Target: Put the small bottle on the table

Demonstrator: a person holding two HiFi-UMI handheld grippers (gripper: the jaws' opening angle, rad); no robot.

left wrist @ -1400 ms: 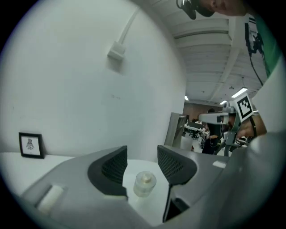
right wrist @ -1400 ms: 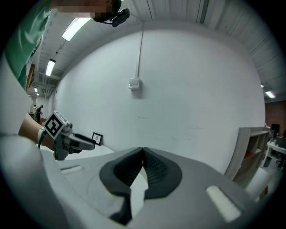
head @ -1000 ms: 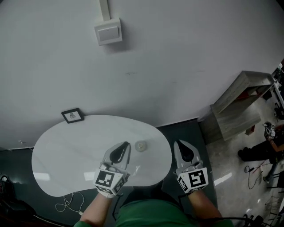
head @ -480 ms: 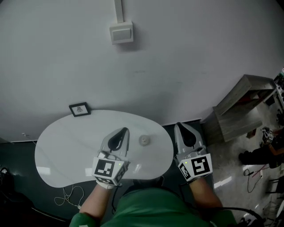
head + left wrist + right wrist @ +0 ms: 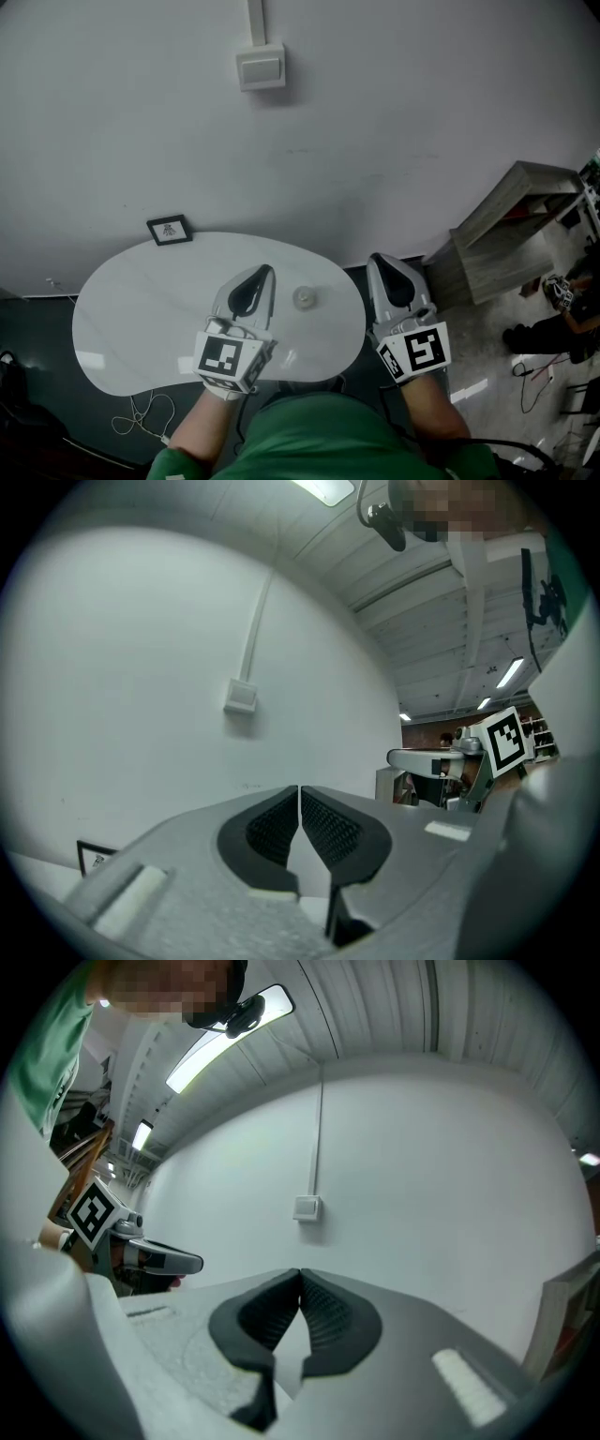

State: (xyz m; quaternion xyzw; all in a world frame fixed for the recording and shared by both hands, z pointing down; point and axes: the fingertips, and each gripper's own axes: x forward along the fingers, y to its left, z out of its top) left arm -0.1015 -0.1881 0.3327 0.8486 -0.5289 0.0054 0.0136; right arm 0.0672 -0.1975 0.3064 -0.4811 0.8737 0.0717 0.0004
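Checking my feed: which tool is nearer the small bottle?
The left tool, over the white table just beside the small bottle; the right tool sits past the table's right edge.

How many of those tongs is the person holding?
2. The left tongs hover over the white table, left of the small bottle; the right tongs sit just past the table's right edge. Both are shut, empty.

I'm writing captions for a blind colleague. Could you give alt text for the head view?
Seen from above, a small bottle sits on a white rounded table, untouched by either tongs. The left tongs, shut, hang over the table beside it; the right tongs, also shut, are past the table's right edge.
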